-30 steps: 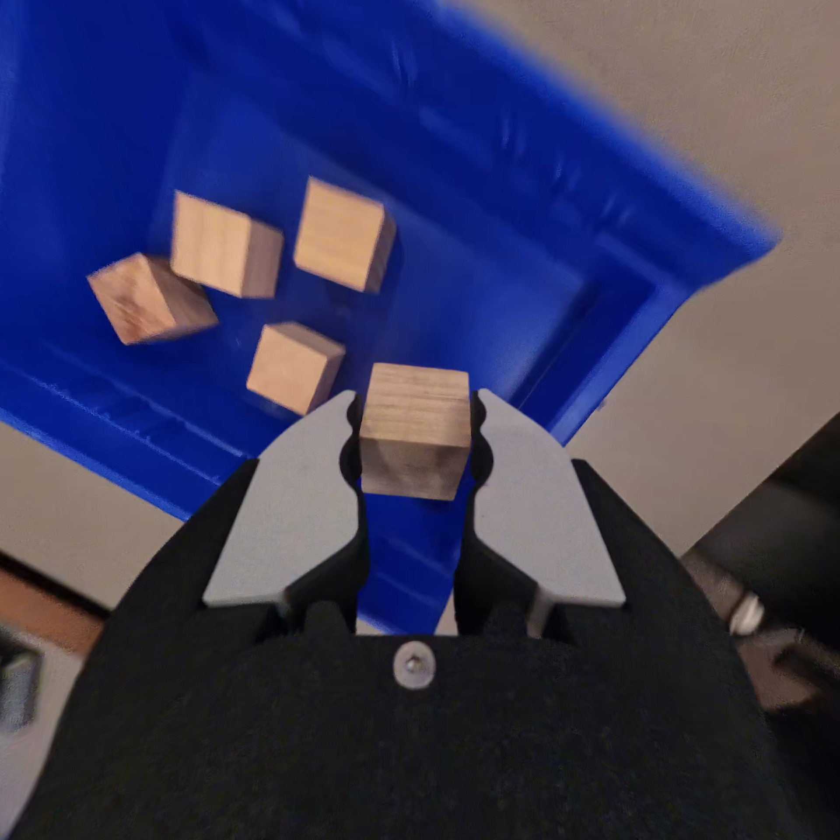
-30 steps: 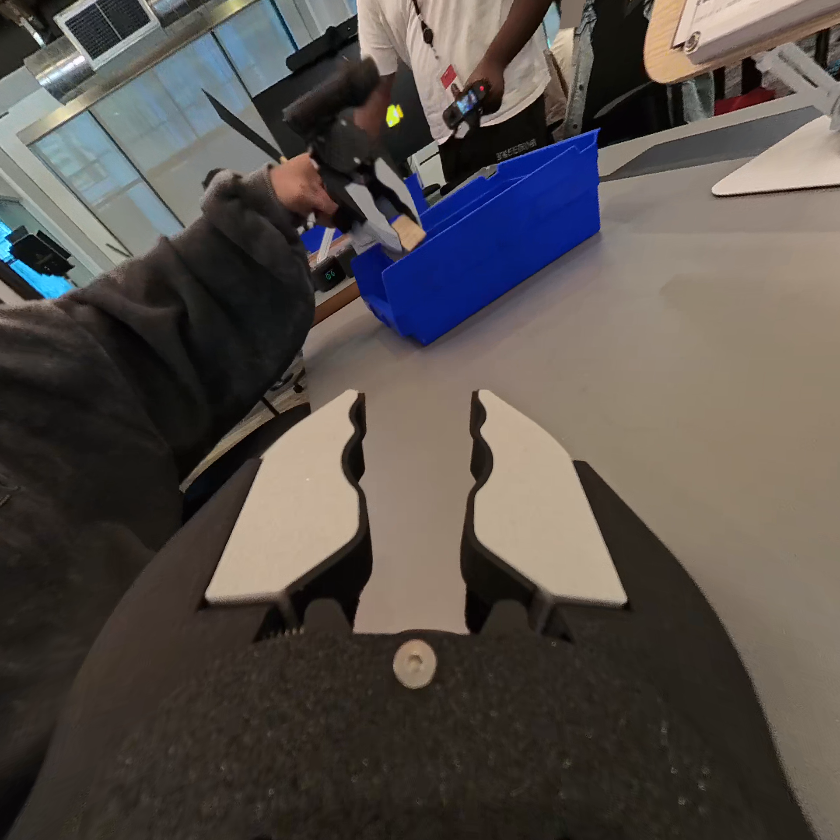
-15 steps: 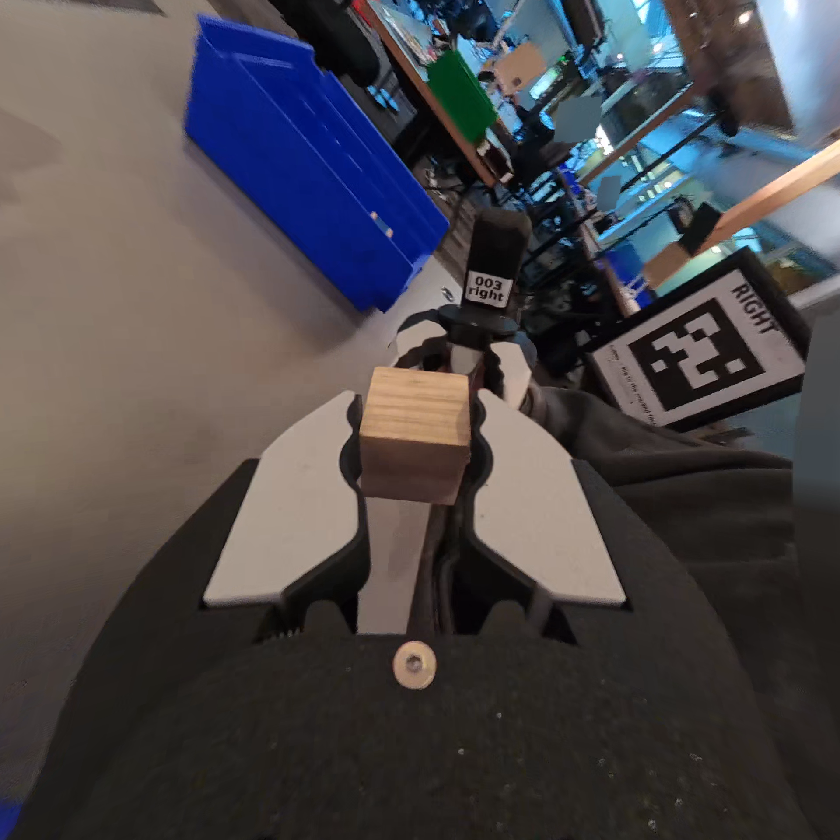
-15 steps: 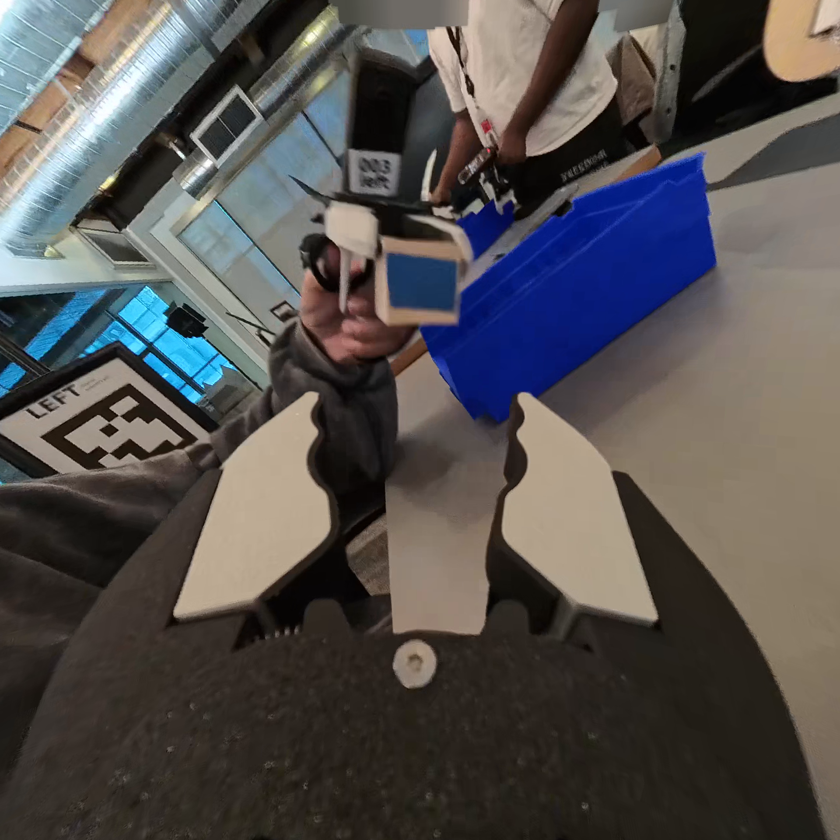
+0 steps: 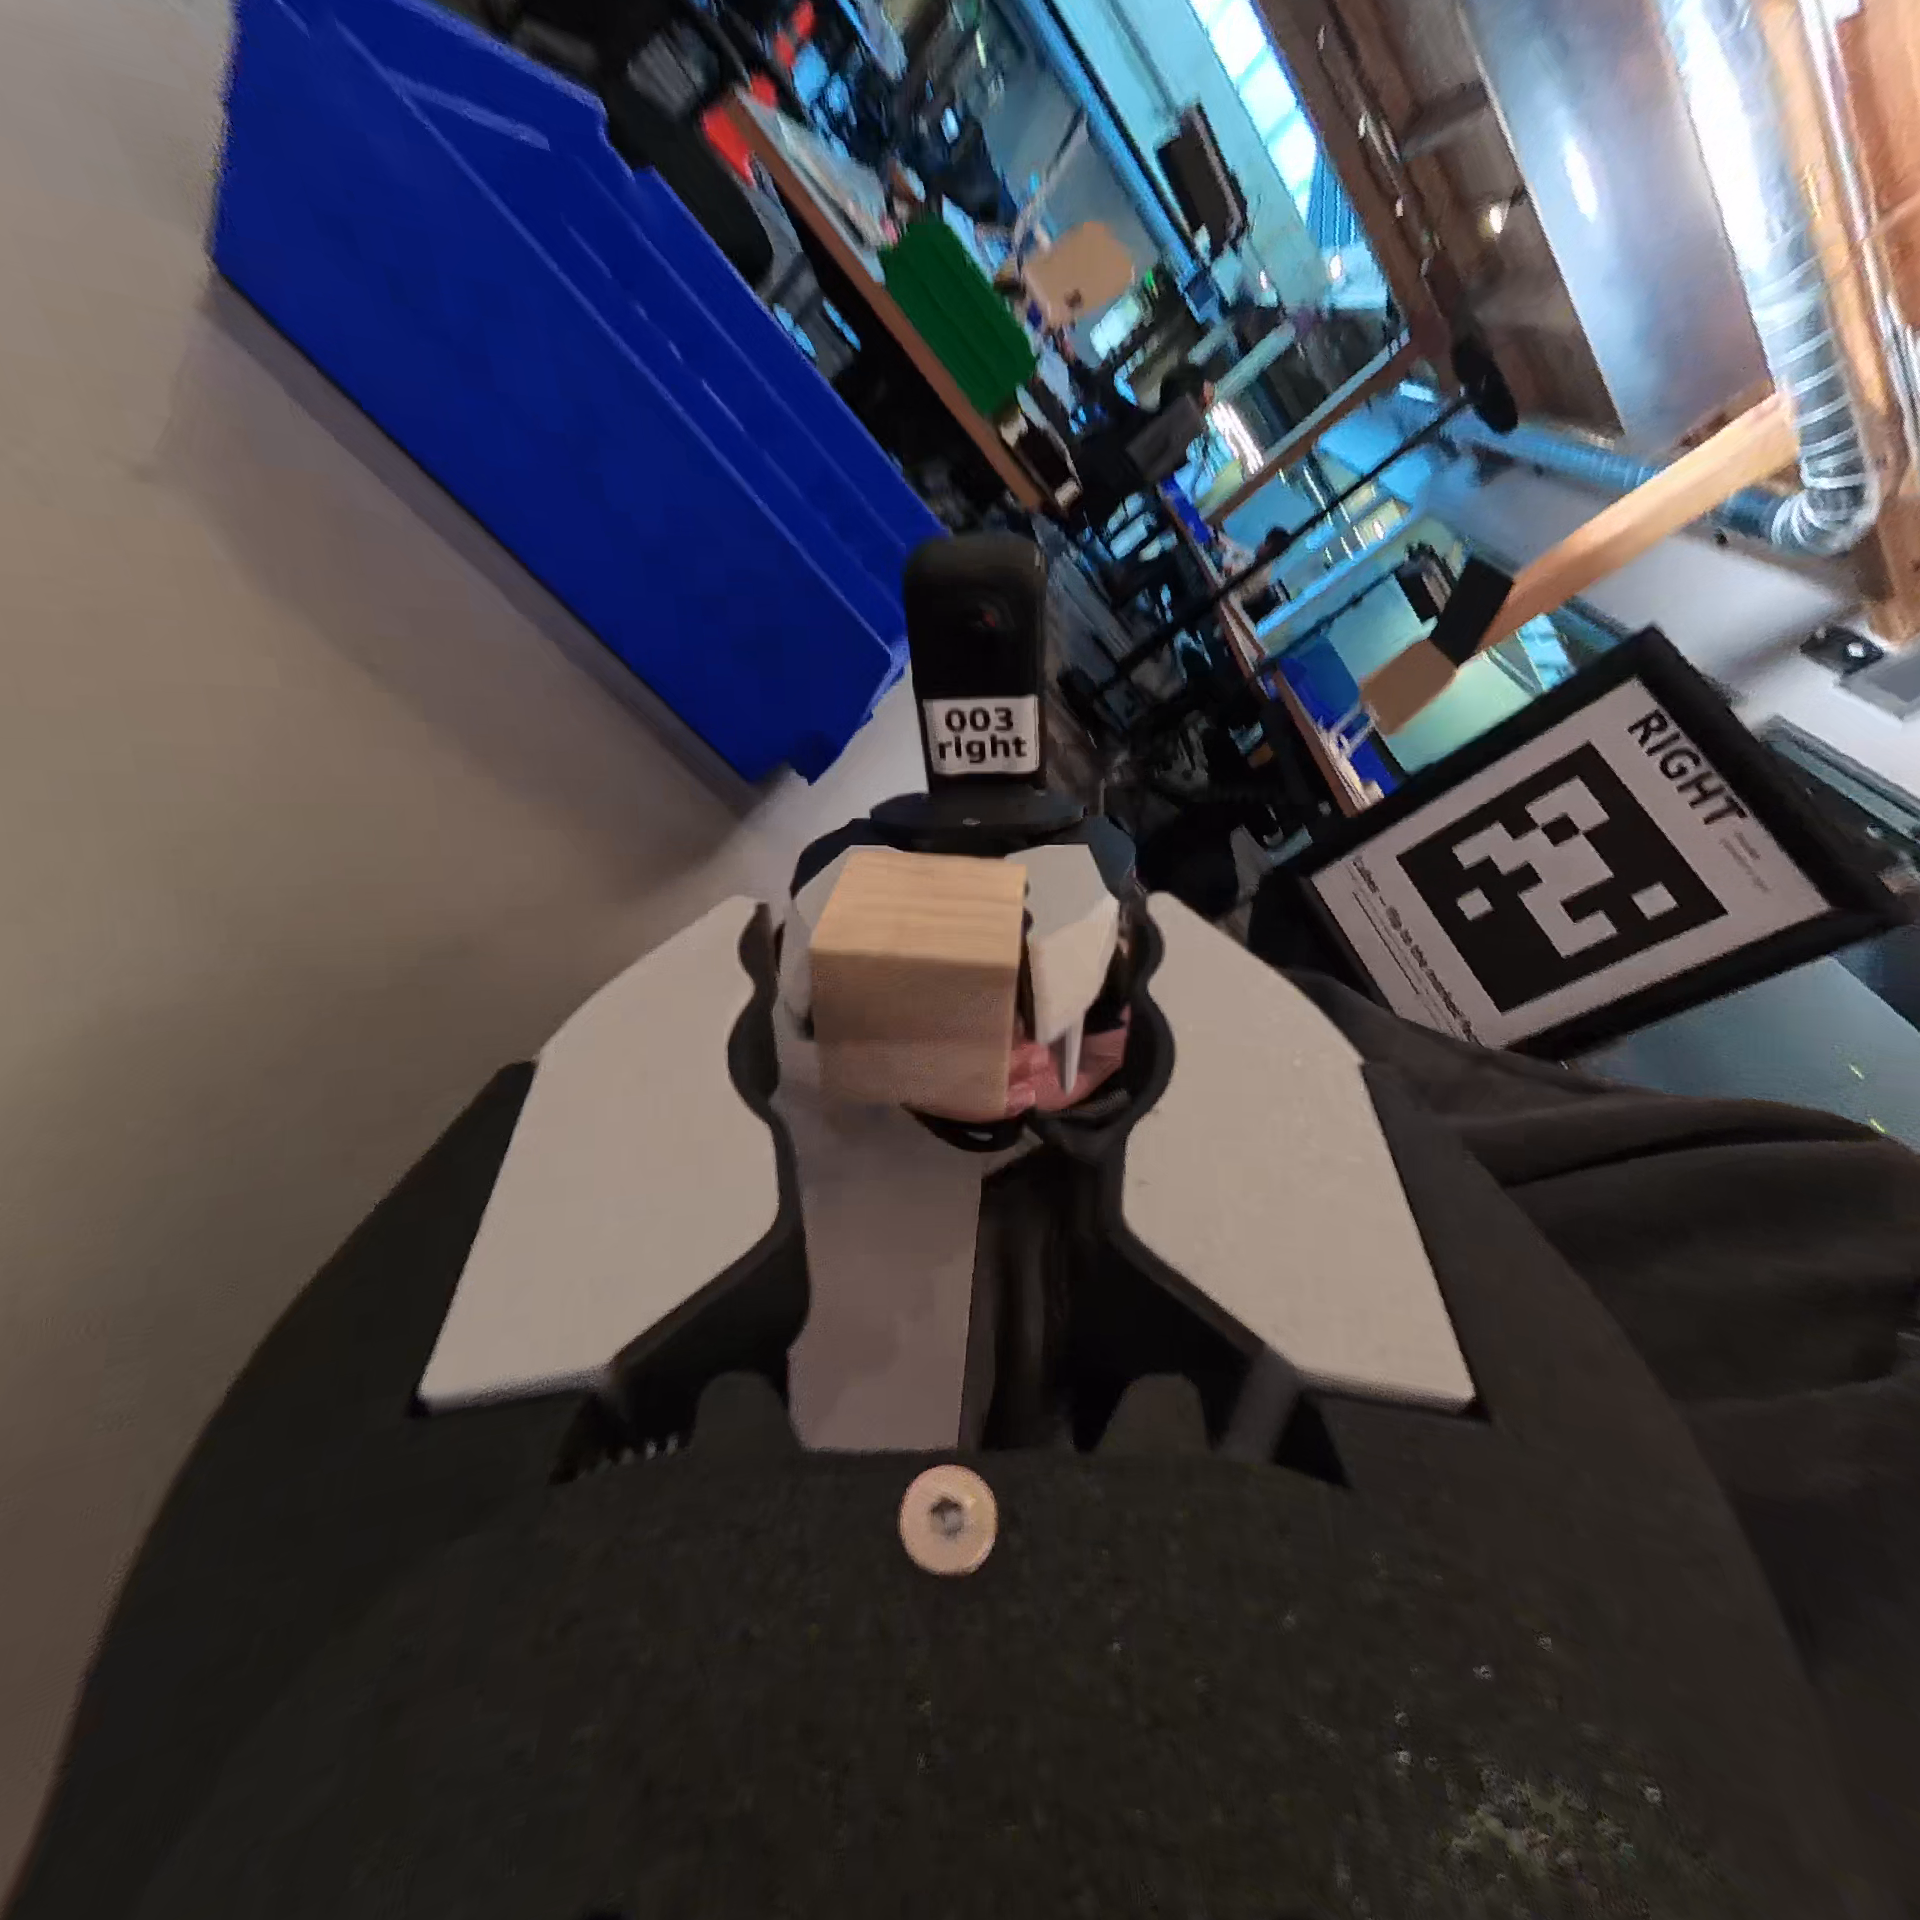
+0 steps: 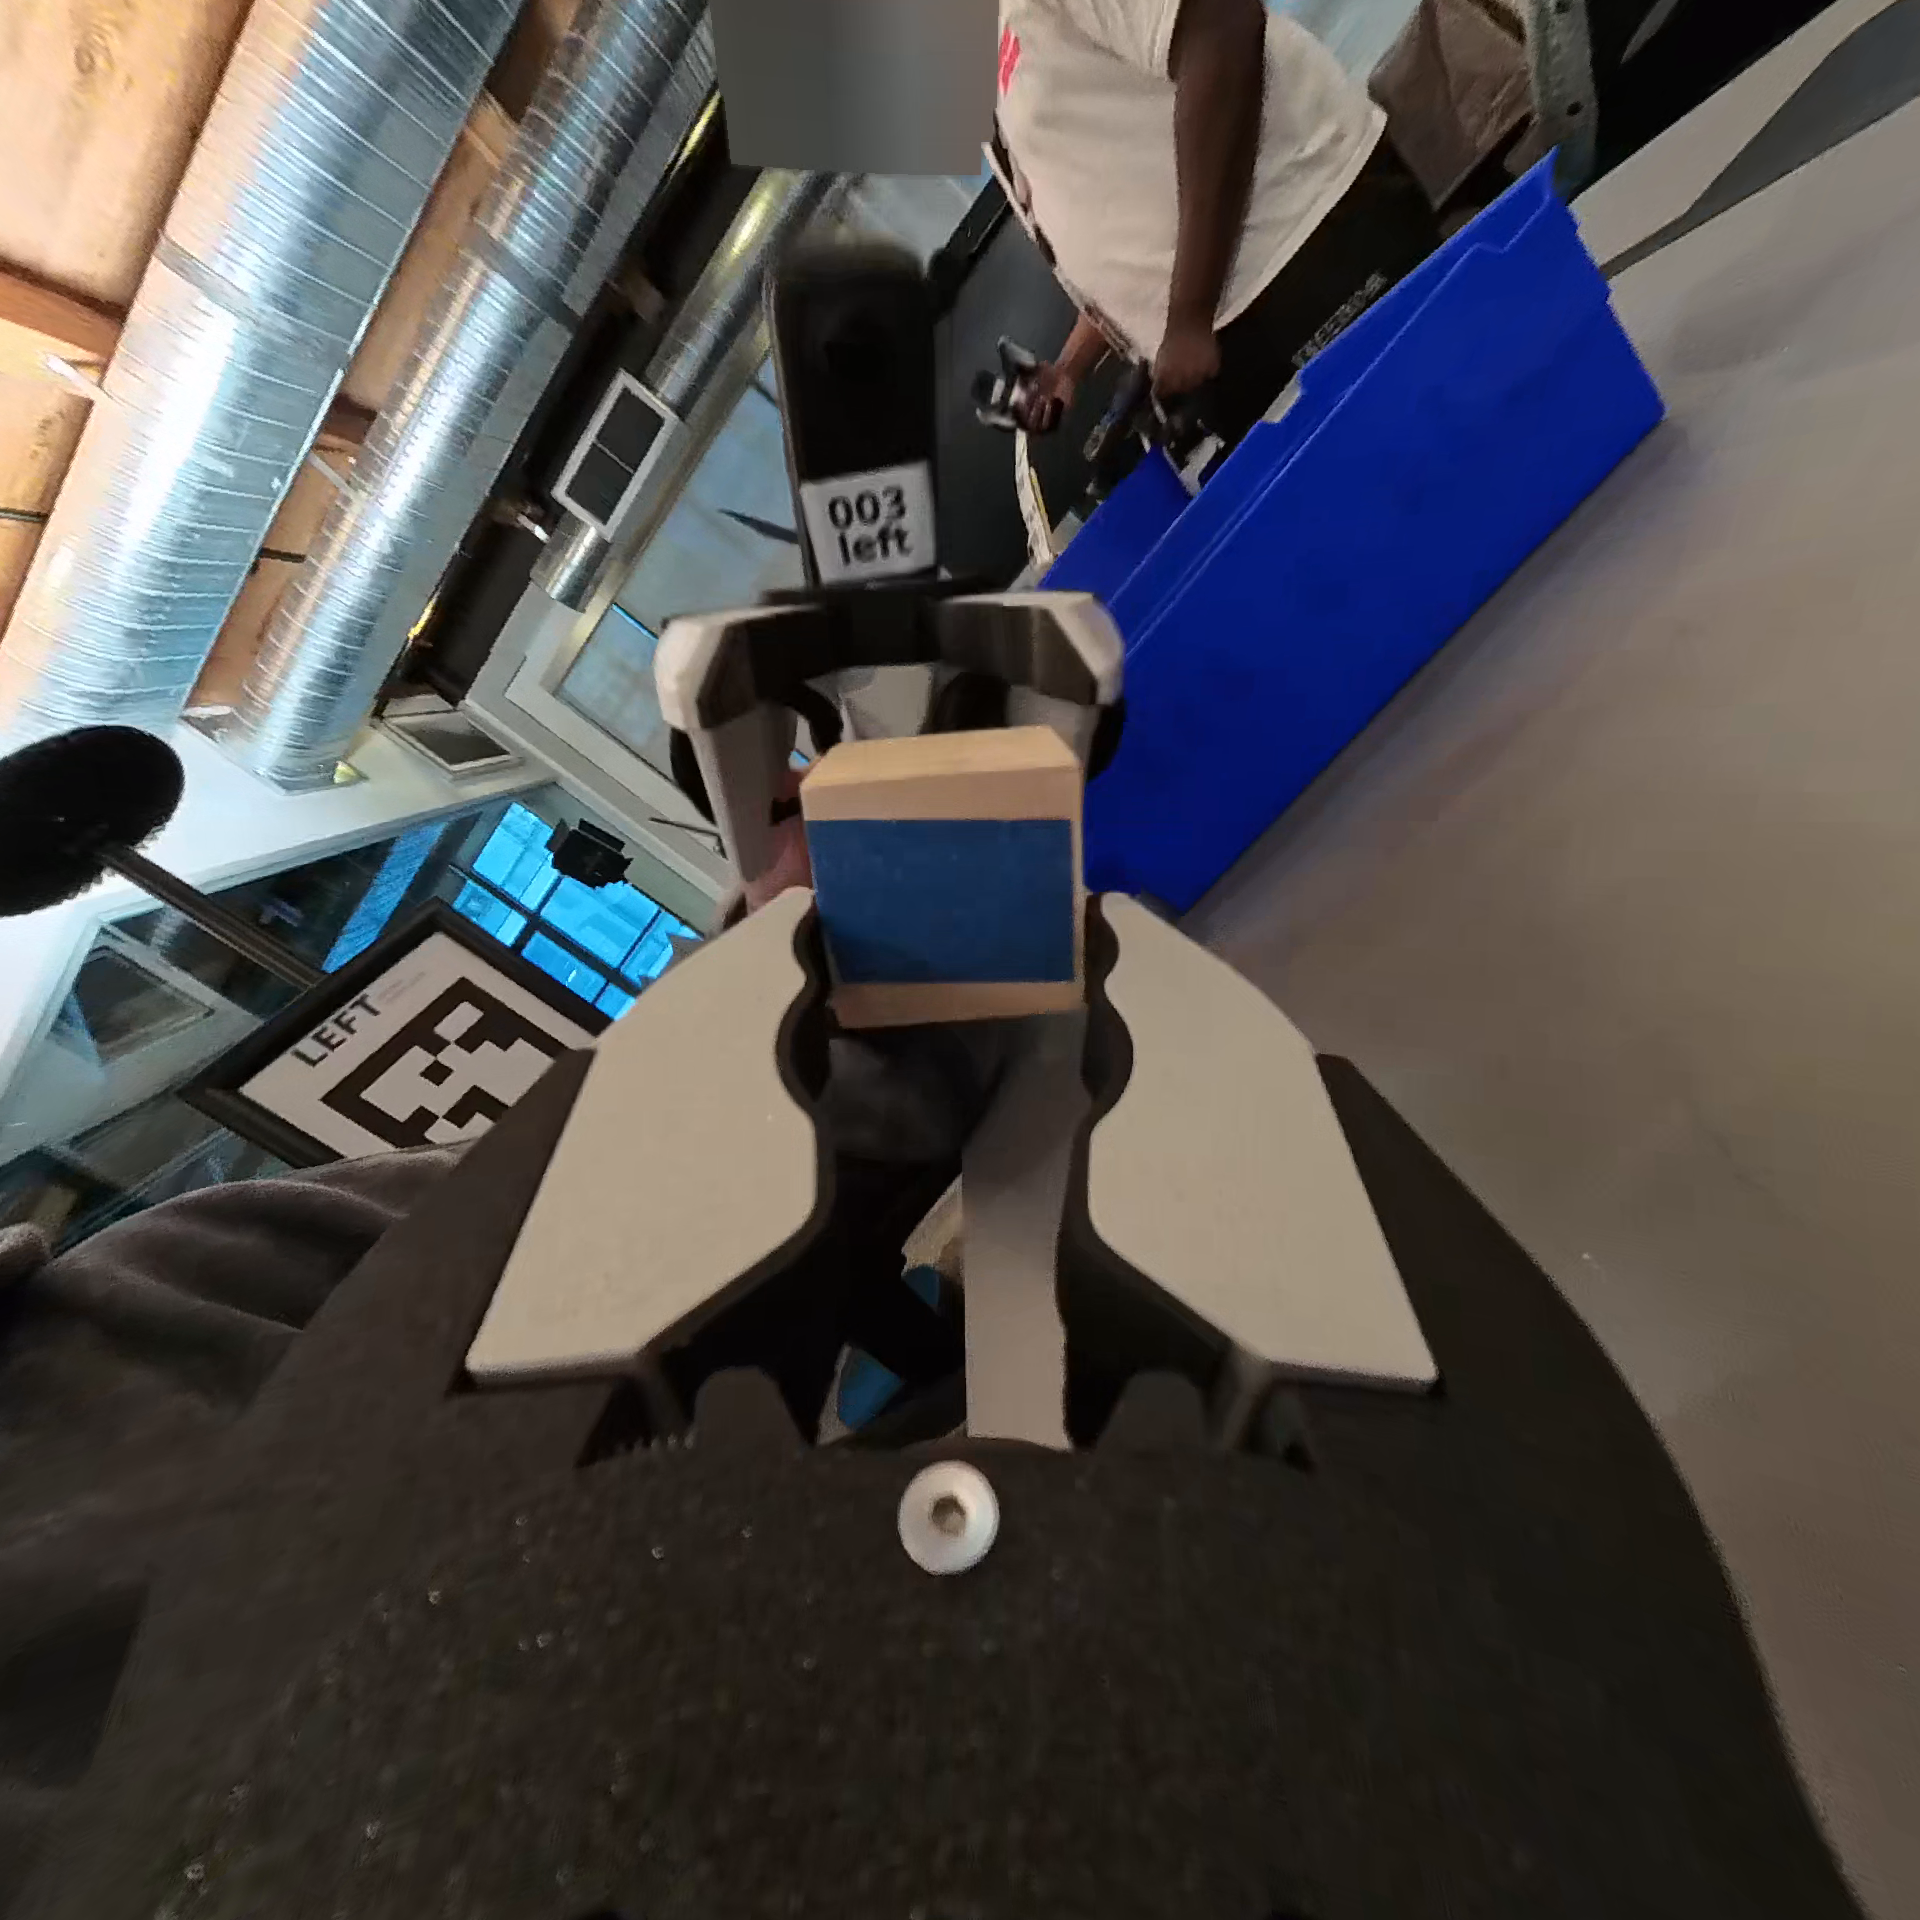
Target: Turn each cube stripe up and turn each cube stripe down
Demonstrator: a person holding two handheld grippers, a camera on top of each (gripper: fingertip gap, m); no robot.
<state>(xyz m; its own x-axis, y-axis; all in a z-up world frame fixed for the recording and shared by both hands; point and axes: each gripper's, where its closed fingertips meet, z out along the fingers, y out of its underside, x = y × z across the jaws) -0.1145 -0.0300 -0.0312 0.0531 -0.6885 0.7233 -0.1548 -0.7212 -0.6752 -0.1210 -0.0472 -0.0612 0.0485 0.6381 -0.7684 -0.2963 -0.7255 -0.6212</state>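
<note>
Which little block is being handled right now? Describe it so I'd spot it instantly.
Find the long blue bin on the grey table. Just in front of it, off the table, the right hand-held gripper pinches a wooden cube. The cube is plain pale wood except for one face covered in blue.

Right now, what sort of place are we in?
Probably an open workshop or lab: bare silver ventilation ducts overhead, long wooden workbenches crowded with equipment, and a blue plastic storage bin on a grey table.
</note>
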